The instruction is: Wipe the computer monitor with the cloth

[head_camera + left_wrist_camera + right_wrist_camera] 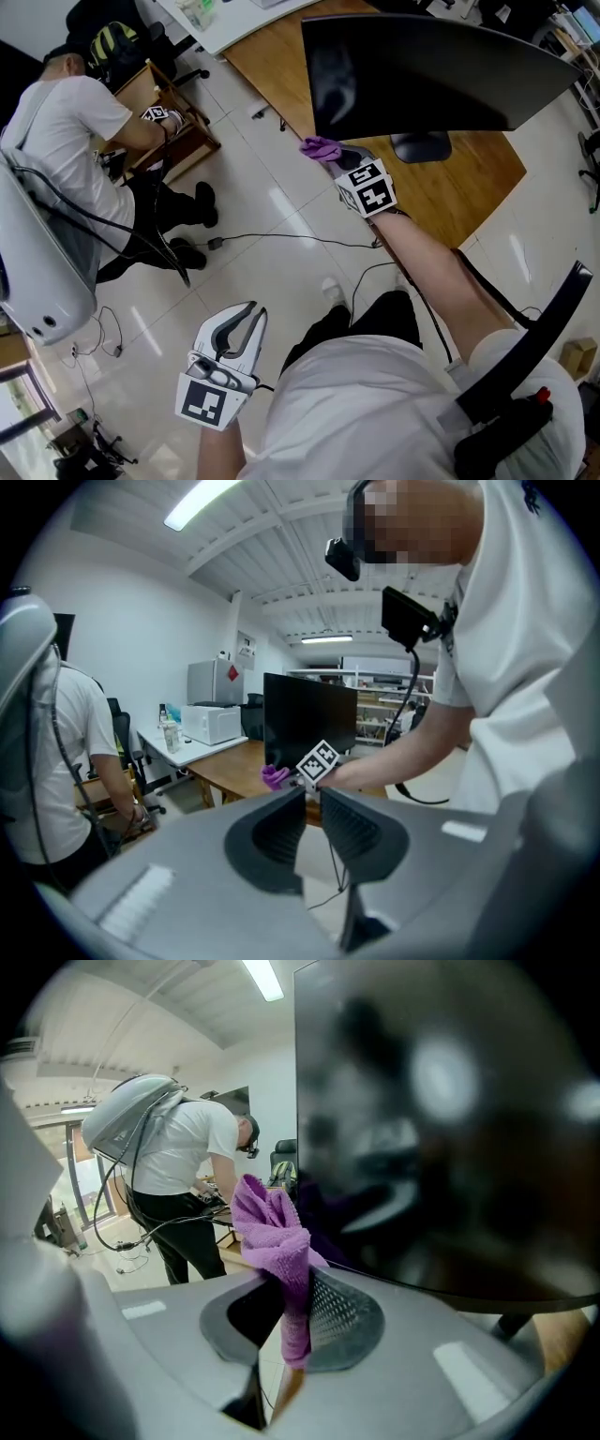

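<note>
There is one monitor (422,75), one purple cloth (321,148) and one wooden table (281,66). Two grippers show, the left gripper (247,309) and the right gripper (334,157), plus one bystander (70,131).

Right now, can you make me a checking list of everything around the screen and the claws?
Surface: wooden desk; the monitor's stand sits on it.
Job's things: monitor, screen dark; purple cloth right by its lower corner.
Clutter: nothing seen on the desk; a white box and bottles sit on a white side table.
Grippers: right claw pinches the cloth; left claw hangs low over the floor, jaws almost together, nothing between them.
Cables: a black cable lies across the floor beside the desk.
Surroundings: pale tiled floor; another person in a white shirt bends over a small wooden stand.
</note>
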`<act>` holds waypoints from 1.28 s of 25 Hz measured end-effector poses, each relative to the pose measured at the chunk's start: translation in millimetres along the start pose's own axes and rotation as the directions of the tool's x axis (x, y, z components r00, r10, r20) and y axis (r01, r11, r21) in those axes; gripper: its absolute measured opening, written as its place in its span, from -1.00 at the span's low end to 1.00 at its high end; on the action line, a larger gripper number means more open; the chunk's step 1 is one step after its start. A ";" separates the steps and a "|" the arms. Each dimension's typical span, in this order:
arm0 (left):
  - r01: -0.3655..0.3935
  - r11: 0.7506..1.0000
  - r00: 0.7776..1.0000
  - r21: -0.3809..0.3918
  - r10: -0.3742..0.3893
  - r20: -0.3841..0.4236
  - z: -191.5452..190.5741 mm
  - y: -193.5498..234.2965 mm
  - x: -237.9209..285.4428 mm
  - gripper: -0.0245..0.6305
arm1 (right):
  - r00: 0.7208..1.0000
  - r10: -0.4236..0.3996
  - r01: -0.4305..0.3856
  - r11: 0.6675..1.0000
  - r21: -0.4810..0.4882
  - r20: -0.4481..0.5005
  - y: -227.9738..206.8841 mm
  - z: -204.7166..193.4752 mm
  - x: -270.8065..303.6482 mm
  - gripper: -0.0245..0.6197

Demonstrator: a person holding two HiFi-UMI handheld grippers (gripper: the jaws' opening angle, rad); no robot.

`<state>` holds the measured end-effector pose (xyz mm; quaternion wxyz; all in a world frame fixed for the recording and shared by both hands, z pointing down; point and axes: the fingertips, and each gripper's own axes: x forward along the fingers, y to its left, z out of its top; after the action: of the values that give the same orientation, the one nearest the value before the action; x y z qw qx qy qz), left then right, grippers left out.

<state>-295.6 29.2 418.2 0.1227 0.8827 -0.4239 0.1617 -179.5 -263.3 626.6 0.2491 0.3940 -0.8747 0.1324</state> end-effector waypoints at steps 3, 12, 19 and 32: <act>0.024 1.000 1.000 0.005 -0.024 -0.005 -0.9 -3.9 8.5 -0.71 | 1.000 -0.020 0.020 1.000 0.016 -0.001 -12.2 -4.4 -5.0 -0.78; 0.081 0.997 0.997 0.019 -0.081 -0.021 10.6 -27.9 45.8 -0.71 | 0.997 -0.081 0.081 0.996 0.041 -0.001 -70.3 -14.5 -32.7 -0.78; 0.123 0.992 0.992 0.033 -0.122 -0.034 23.9 -56.4 84.1 -0.71 | 0.993 -0.118 0.119 0.990 0.076 -0.018 -118.4 -39.9 -63.4 -0.78; 0.153 0.986 0.986 0.064 -0.149 -0.069 53.3 -108.3 143.2 -0.71 | 0.988 -0.153 0.154 0.982 0.113 -0.023 -201.7 -68.5 -100.1 -0.78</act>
<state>-116.3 -25.0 416.5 0.1175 0.9103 -0.3459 0.1946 52.1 -303.6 637.2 0.2418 0.4729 -0.8310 0.1654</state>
